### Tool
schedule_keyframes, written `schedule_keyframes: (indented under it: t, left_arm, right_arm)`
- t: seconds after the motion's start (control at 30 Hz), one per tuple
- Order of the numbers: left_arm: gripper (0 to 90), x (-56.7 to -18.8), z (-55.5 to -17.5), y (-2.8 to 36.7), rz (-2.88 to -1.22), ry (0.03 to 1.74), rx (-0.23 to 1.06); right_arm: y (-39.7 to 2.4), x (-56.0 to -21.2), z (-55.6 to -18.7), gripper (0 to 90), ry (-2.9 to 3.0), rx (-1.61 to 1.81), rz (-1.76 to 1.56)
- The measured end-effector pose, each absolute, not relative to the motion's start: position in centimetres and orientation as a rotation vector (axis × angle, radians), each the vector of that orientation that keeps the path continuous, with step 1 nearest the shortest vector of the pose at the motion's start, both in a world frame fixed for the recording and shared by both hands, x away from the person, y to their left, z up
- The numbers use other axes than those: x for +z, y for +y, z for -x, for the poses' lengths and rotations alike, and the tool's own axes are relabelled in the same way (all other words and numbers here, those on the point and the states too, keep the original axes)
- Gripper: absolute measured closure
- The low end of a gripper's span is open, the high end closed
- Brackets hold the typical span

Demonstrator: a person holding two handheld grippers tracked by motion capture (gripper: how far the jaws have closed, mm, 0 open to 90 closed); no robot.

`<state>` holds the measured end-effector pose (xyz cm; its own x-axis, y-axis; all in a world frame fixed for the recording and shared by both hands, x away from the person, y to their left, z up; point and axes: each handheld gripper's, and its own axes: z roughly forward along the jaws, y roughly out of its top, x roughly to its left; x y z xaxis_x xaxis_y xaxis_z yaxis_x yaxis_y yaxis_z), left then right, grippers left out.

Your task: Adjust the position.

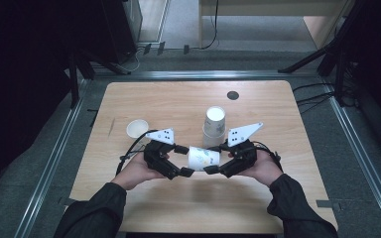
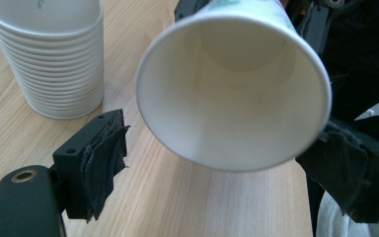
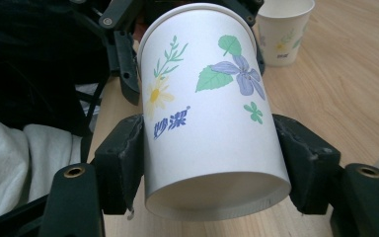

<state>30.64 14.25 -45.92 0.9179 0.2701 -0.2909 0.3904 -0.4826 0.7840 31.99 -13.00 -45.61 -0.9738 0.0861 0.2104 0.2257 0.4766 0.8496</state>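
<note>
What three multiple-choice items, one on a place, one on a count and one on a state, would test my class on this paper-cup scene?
1. Where does the stack of cups stand?
A. on the wooden table, beyond the two grippers
B. on the floor
C. in the person's lap

2. How many single cups stand apart on the table, left of the stack?
A. none
B. one
C. three

3. How is the flowered cup held?
A. upright on the table
B. crushed flat
C. on its side, base end between the right gripper jaws, mouth towards the left gripper

Key: 1 A, the high view shows it on the tabletop. 2 B, one lone cup. 3 C, the right gripper view shows both pads on its wall.
</note>
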Motion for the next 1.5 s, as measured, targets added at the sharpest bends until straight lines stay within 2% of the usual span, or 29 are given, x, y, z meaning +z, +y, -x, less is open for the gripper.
schedule_keyframes:
  t: [0.63, 0.77, 1.5]
  left_arm:
    - [15.2, -46.04, -30.65, 14.21, -2.056, 0.446, -0.190]
    - [18.8, -46.08, -30.69, 14.27, -2.052, 0.444, -0.202]
    - [22.0, -45.86, -30.51, 14.38, -2.047, 0.417, -0.180]
  right_arm:
    - [-12.27, -45.78, -31.95, 33.4, -2.543, -1.511, 0.253]
    - [-12.16, -45.87, -32.01, 33.4, -2.545, -1.501, 0.257]
    - [-12.23, -45.80, -32.04, 32.6, -2.528, -1.503, 0.262]
